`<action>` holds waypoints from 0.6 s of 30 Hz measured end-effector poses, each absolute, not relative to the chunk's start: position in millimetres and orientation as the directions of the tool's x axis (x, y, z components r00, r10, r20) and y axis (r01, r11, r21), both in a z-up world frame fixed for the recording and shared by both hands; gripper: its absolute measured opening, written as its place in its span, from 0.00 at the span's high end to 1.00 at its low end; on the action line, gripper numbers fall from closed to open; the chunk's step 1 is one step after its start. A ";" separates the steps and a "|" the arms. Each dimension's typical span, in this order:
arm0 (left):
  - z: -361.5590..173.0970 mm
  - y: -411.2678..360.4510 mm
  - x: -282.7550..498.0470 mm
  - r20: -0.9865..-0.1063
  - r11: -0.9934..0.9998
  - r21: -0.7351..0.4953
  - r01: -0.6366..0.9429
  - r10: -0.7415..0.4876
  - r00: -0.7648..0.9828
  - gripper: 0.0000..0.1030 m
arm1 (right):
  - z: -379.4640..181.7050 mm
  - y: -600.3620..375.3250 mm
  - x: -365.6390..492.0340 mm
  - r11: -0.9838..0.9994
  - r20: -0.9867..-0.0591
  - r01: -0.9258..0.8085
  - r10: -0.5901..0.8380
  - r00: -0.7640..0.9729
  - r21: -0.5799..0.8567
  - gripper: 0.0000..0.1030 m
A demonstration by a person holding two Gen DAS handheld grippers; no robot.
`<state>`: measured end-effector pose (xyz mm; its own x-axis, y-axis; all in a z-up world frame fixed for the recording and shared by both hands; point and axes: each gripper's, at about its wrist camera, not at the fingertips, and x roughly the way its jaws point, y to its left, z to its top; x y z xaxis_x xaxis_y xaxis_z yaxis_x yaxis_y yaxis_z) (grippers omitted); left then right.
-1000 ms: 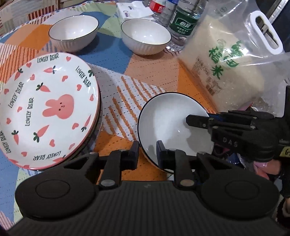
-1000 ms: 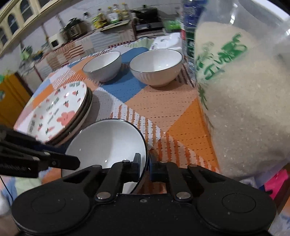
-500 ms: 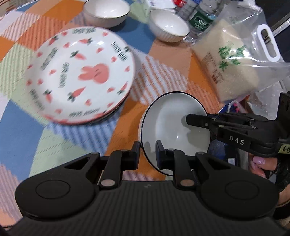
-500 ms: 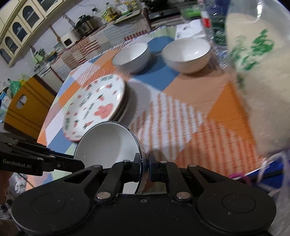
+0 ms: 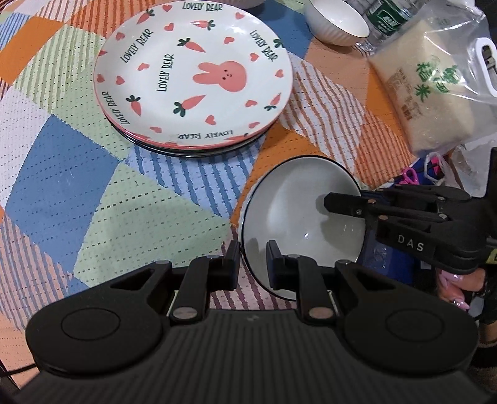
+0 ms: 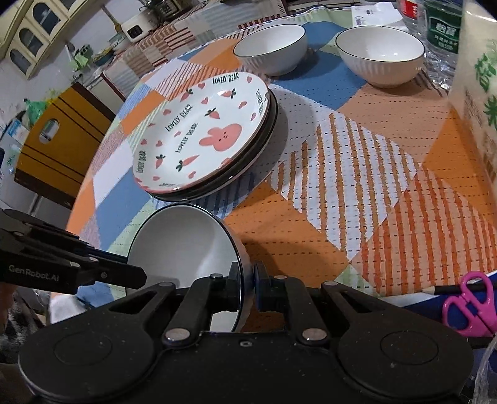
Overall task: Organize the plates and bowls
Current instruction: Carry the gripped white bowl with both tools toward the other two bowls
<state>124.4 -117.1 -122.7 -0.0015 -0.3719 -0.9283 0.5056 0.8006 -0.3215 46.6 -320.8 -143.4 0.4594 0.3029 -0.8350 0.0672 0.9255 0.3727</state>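
Observation:
A white bowl (image 5: 295, 211) with a thin black rim is held tilted above the patchwork tablecloth, near the table's front edge. My left gripper (image 5: 252, 264) is shut on its near rim, one finger inside and one outside. My right gripper (image 6: 247, 279) is shut on the bowl's (image 6: 183, 242) other side and comes in from the right in the left wrist view (image 5: 329, 202). A stack of plates (image 5: 192, 77) topped by a rabbit-and-carrot plate lies beyond the bowl. Two more white bowls (image 6: 270, 46) (image 6: 380, 56) stand upright at the back.
A clear bag of rice (image 5: 435, 90) and a water bottle (image 5: 385, 15) stand at the right. Pink scissors (image 6: 472, 301) lie off the table's front right edge. A yellow cabinet (image 6: 56, 146) stands beyond the table's left side.
Both grippers have carried the bowl leftward together. The plate stack now lies straight ahead in the left wrist view, and the rice bag has slid toward the right edge of both views.

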 end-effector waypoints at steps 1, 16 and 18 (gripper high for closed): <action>-123.1 -117.9 125.1 -0.929 0.801 -0.319 0.507 -0.370 0.001 0.84 | -143.6 -319.7 47.6 0.929 -0.835 0.063 0.298 0.463 0.366 0.88; -101.8 -116.7 121.8 -0.924 0.785 -0.316 0.534 -0.382 0.015 0.83 | -103.4 -333.9 40.9 0.947 -0.767 -0.063 0.292 0.571 0.314 0.74; -93.5 -117.3 120.5 -0.922 0.779 -0.315 0.542 -0.387 0.021 0.82 | -90.6 -337.9 38.1 0.956 -0.755 -0.087 0.276 0.595 0.281 0.70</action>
